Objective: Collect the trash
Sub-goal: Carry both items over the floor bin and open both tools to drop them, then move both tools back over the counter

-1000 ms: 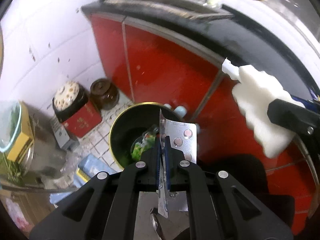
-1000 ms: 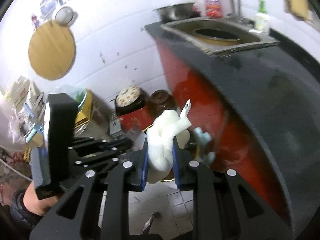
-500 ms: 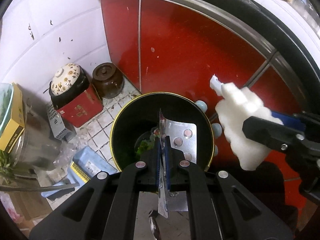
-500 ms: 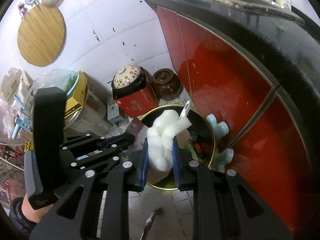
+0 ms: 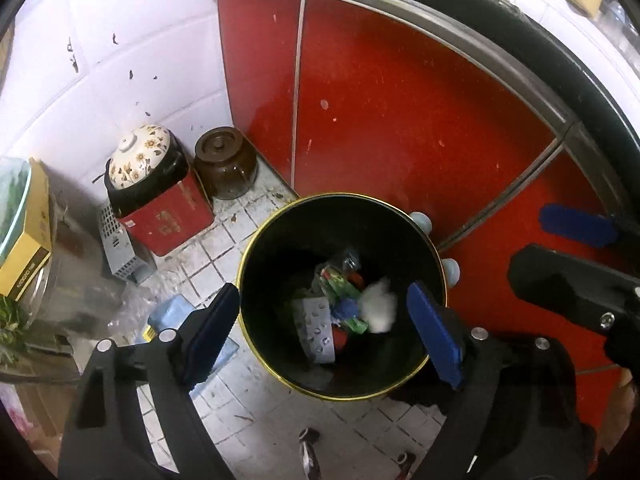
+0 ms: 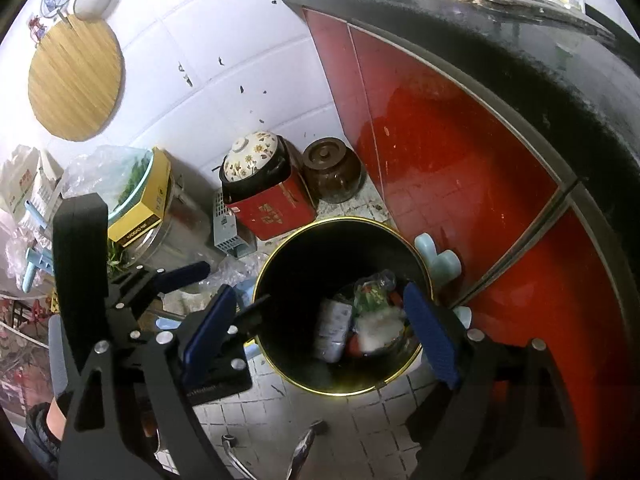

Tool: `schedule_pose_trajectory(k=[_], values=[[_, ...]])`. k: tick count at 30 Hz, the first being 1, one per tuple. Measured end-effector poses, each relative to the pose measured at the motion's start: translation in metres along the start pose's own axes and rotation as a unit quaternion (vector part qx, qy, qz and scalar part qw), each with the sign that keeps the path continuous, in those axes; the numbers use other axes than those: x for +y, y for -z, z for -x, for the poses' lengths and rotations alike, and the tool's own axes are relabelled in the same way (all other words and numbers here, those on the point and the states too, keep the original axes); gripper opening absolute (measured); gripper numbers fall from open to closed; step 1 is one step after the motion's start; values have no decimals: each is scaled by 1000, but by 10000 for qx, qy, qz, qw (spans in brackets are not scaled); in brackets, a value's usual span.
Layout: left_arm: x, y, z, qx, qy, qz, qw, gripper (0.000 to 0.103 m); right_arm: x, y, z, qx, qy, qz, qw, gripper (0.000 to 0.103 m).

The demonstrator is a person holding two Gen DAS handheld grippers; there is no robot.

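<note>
A black trash bin with a gold rim [image 5: 256,248] [image 6: 280,256] stands on the tiled floor by the red cabinet. Inside lie the silver pill blister pack [image 5: 314,330] [image 6: 332,330], the white foam piece [image 5: 378,306] [image 6: 374,330] and colourful wrappers [image 5: 340,280]. My left gripper [image 5: 320,336] is open and empty above the bin, its blue pads wide apart. My right gripper [image 6: 318,336] is open and empty above the bin too; it also shows at the right of the left wrist view [image 5: 576,256].
A red cabinet [image 5: 400,100] under a black countertop [image 6: 540,60] stands behind the bin. A red tin with a floral-lidded pot [image 5: 160,204], a brown jar [image 5: 226,164], a yellow box [image 5: 28,240] and a blue item [image 5: 172,316] crowd the floor at the left.
Both grippers have opened over the bin. The blister pack and the white foam piece have dropped from them into the bin. Both views now look more steeply down.
</note>
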State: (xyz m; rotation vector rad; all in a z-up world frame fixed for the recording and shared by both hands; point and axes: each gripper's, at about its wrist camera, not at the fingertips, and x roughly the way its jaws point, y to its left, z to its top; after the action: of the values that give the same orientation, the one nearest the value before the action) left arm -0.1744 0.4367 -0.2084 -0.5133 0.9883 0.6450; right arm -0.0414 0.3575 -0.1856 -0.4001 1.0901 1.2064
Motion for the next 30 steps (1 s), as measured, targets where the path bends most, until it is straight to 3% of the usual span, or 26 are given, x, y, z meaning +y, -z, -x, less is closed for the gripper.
schedule_pose_trajectory(k=[10, 14, 17, 20, 25, 30], values=[[-2, -1, 6, -55, 52, 17, 10000, 83, 0, 7, 39, -267, 108, -30, 9996, 83], [-17, 2, 23, -183, 156, -150, 9996, 83, -5, 17, 86, -559, 196, -64, 9982, 83], [-36, 2, 46, -358, 396, -287, 9982, 83, -13, 29, 139, -872, 523, -82, 9948, 83], [-73, 0, 76, -591, 622, -724, 9937, 83, -33, 47, 203, -1254, 915, -247, 9876, 85], [-166, -2, 118, -780, 1242, -1666, 9750, 85, -78, 92, 292, -1652, 1588, -741, 9706, 87], [-282, 9, 154, -934, 1956, -2754, 9366, 86, -131, 157, 376, -2019, 2260, -1217, 9452, 87]])
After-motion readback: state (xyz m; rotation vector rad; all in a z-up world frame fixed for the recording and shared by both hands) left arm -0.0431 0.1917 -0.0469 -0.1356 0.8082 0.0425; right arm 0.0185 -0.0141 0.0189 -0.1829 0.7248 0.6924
